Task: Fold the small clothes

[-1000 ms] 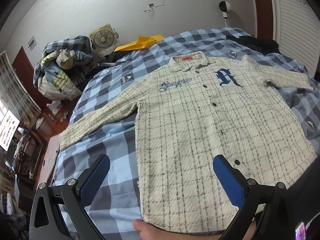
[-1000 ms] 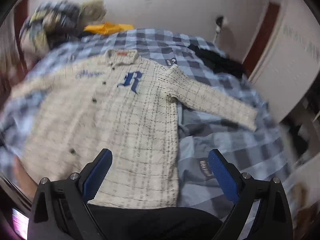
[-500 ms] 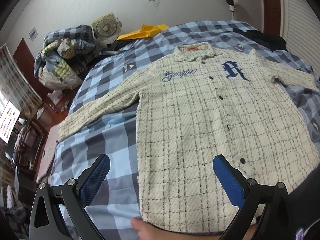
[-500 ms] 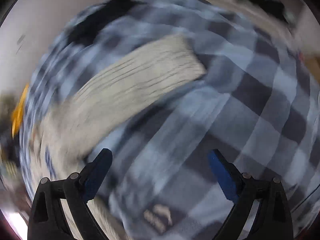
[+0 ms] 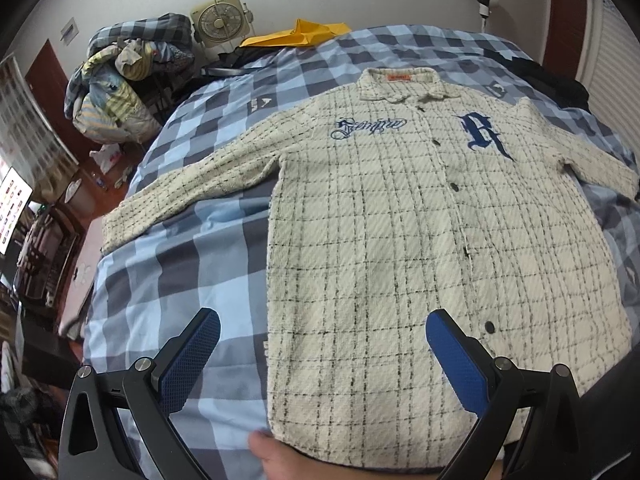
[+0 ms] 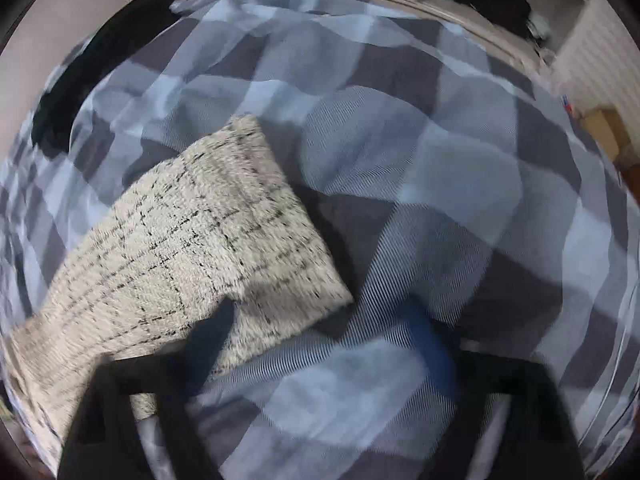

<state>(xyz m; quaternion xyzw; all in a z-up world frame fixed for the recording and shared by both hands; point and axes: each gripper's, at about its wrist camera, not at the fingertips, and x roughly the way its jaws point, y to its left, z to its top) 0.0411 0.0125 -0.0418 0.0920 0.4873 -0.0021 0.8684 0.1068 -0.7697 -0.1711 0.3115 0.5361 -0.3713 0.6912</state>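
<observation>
A cream plaid button shirt [image 5: 420, 240] with blue embroidery lies flat, front up, on the blue checked bed, both sleeves spread out. My left gripper [image 5: 320, 356] is open and empty above the shirt's lower left hem. A bare hand [image 5: 276, 456] touches the hem below it. In the right wrist view the shirt's right sleeve cuff [image 6: 224, 248] lies on the bedspread. My right gripper [image 6: 320, 344] is open just above it, its left finger over the cuff's near edge. That view is blurred.
The checked bedspread [image 5: 192, 264] covers the bed. A pile of bedding [image 5: 120, 80], a fan [image 5: 220, 24] and a yellow cloth [image 5: 296, 34] stand at the back left. Dark clothes [image 6: 100, 64] lie near the sleeve. The bed's left edge drops to cluttered furniture [image 5: 48, 248].
My right gripper swung from over the shirt body to the right sleeve cuff and dropped close to it. My left gripper rose slightly; the shirt has not moved.
</observation>
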